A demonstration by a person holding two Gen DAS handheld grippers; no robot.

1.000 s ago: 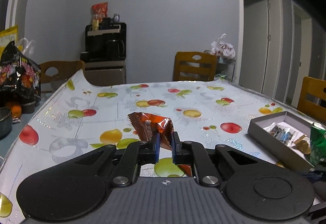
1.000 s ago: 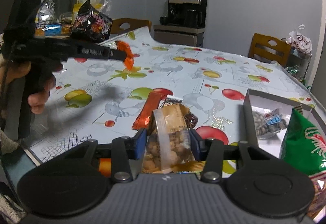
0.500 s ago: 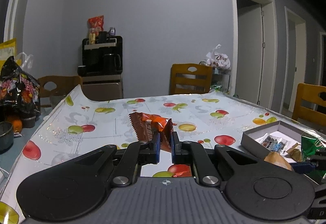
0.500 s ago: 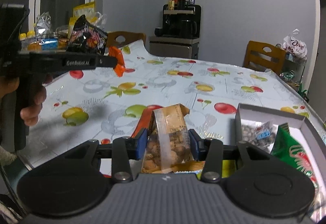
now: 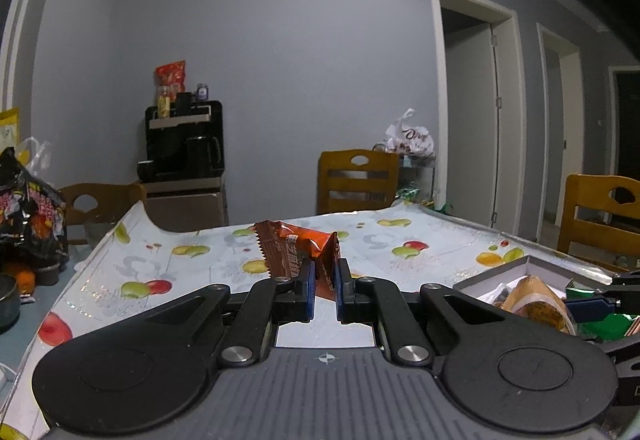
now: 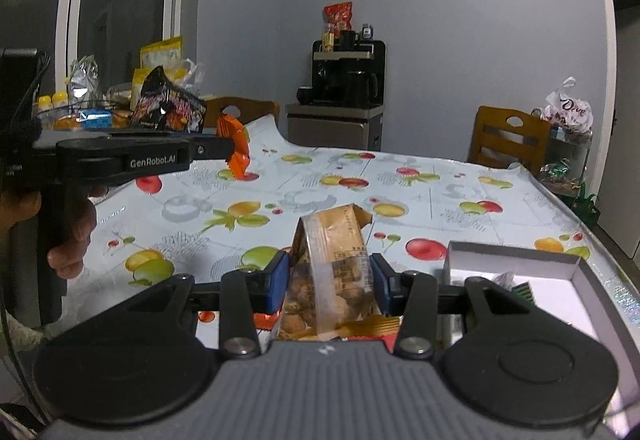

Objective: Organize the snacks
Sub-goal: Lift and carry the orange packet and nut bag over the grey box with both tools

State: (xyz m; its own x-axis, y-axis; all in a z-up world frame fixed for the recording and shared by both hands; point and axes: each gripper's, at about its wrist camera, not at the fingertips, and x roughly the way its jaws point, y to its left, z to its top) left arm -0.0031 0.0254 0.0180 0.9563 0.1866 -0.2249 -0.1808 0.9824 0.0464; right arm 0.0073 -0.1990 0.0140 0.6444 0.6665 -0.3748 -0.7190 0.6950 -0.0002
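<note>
Two snack packets hang in the air above a fruit-patterned desk [image 6: 400, 196], each pinched by a handheld tool. Left tongs [image 5: 324, 290] are nearly shut, their blue pads clamped on the lower edge of an orange-brown wrapper [image 5: 298, 252] held clear of the tablecloth; from the right wrist camera the same wrapper [image 6: 236, 150] juts from the tool's tip, a hand [image 6: 72, 236] gripping its handle. Right tongs [image 6: 328, 288] stand about halfway open, squeezing a clear-fronted bag of brown nuggets [image 6: 332, 272] upright between their pads. A shallow grey box [image 6: 516, 254] sits on the desk just to the right, with small packets inside.
</note>
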